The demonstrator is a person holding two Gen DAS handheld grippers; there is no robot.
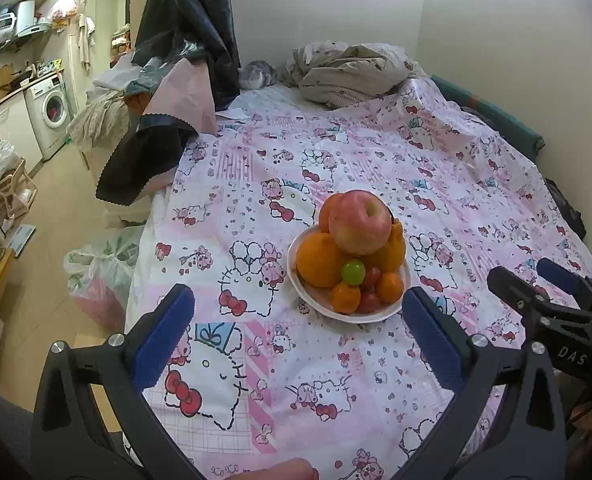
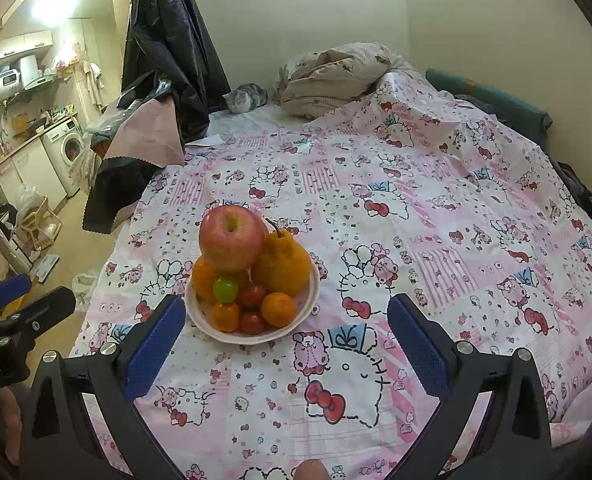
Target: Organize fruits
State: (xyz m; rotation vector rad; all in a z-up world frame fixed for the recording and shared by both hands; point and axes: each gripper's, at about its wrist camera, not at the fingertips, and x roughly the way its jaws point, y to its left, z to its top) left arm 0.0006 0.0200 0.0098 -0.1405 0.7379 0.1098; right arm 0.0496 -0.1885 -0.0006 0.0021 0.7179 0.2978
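Observation:
A white bowl (image 1: pixel 379 313) (image 2: pixel 309 304) sits on the pink cartoon-print cloth, piled with fruit. A red apple (image 1: pixel 359 222) (image 2: pixel 232 238) tops the pile, over a large orange (image 1: pixel 319 260) (image 2: pixel 204 278) and a bumpy orange citrus with a stem (image 1: pixel 391 250) (image 2: pixel 282 260). A green grape (image 1: pixel 353 272) (image 2: pixel 225 289), small mandarins (image 1: pixel 345 298) (image 2: pixel 278 309) and cherry tomatoes (image 1: pixel 369 302) (image 2: pixel 252 295) lie in front. My left gripper (image 1: pixel 297 326) is open just short of the bowl. My right gripper (image 2: pixel 286 332) is open, with the bowl ahead to its left.
Crumpled bedding (image 1: pixel 351 72) (image 2: pixel 331 76) and a grey cat (image 2: pixel 246 98) lie at the far end. Dark and pink fabric (image 1: pixel 168 112) hangs over the left edge. A plastic bag (image 1: pixel 100 276) sits on the floor. The wall runs along the right.

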